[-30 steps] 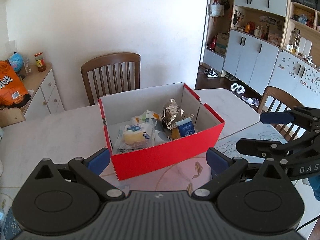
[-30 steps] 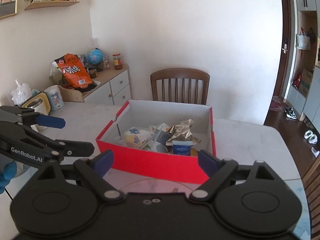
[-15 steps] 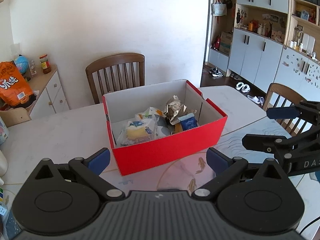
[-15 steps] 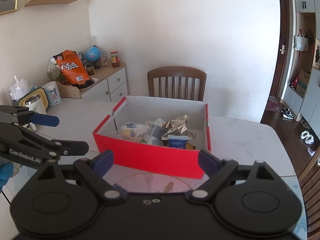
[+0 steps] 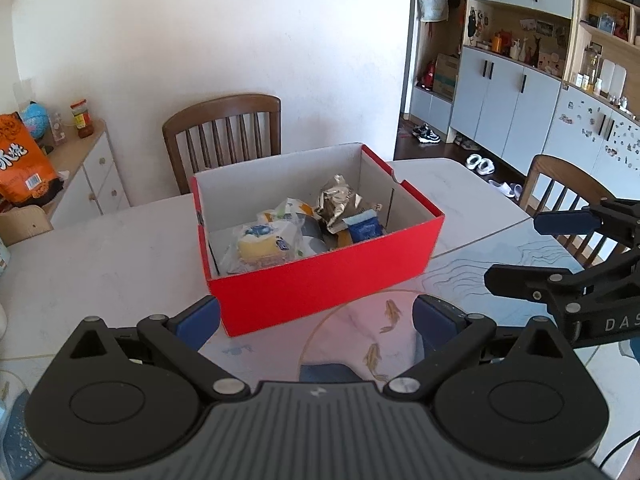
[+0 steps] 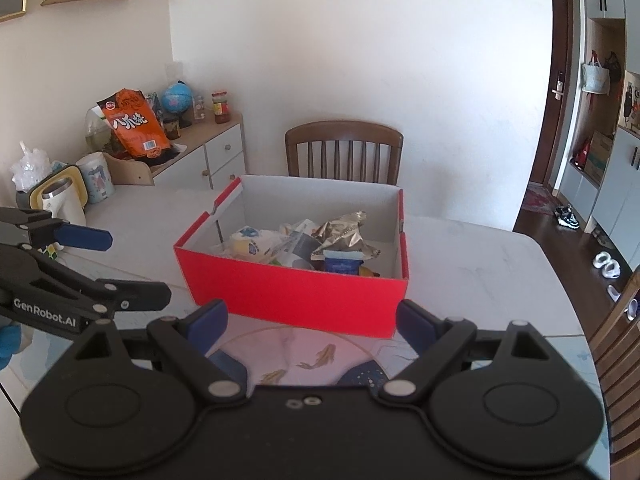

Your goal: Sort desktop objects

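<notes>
My left tool (image 5: 316,320) and right tool (image 6: 312,320) hover spread apart, empty, low in frame before the red box (image 5: 320,280) of snacks mid-table (image 5: 100,264)

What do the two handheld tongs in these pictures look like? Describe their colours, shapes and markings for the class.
Both tongs are black, with two round pivot discs, silver rivets on angled linkage bars and blue finger pads. The left tongs have a ribbed grey body and white "GenRobot.AI" lettering on the side. The right tongs have a smooth black body and white letters "DAS" on the side. Something blue, perhaps a glove, shows behind each.
</notes>
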Demonstrator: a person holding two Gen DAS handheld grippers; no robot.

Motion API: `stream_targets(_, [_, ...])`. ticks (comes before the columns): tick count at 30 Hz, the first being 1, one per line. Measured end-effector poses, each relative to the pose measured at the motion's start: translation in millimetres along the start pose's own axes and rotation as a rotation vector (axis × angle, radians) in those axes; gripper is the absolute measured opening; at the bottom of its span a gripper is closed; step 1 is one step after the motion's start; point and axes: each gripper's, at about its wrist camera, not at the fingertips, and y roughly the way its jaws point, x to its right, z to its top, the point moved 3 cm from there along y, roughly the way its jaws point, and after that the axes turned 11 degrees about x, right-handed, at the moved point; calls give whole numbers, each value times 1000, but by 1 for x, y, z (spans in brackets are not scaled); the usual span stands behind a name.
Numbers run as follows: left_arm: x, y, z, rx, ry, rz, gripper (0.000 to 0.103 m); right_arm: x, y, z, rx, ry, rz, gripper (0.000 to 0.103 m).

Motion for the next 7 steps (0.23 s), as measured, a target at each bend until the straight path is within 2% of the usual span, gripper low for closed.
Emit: stream_targets(7, [1,1,-1,-3,-17,-18,103,2,-2,-1,-2,7,-7,92])
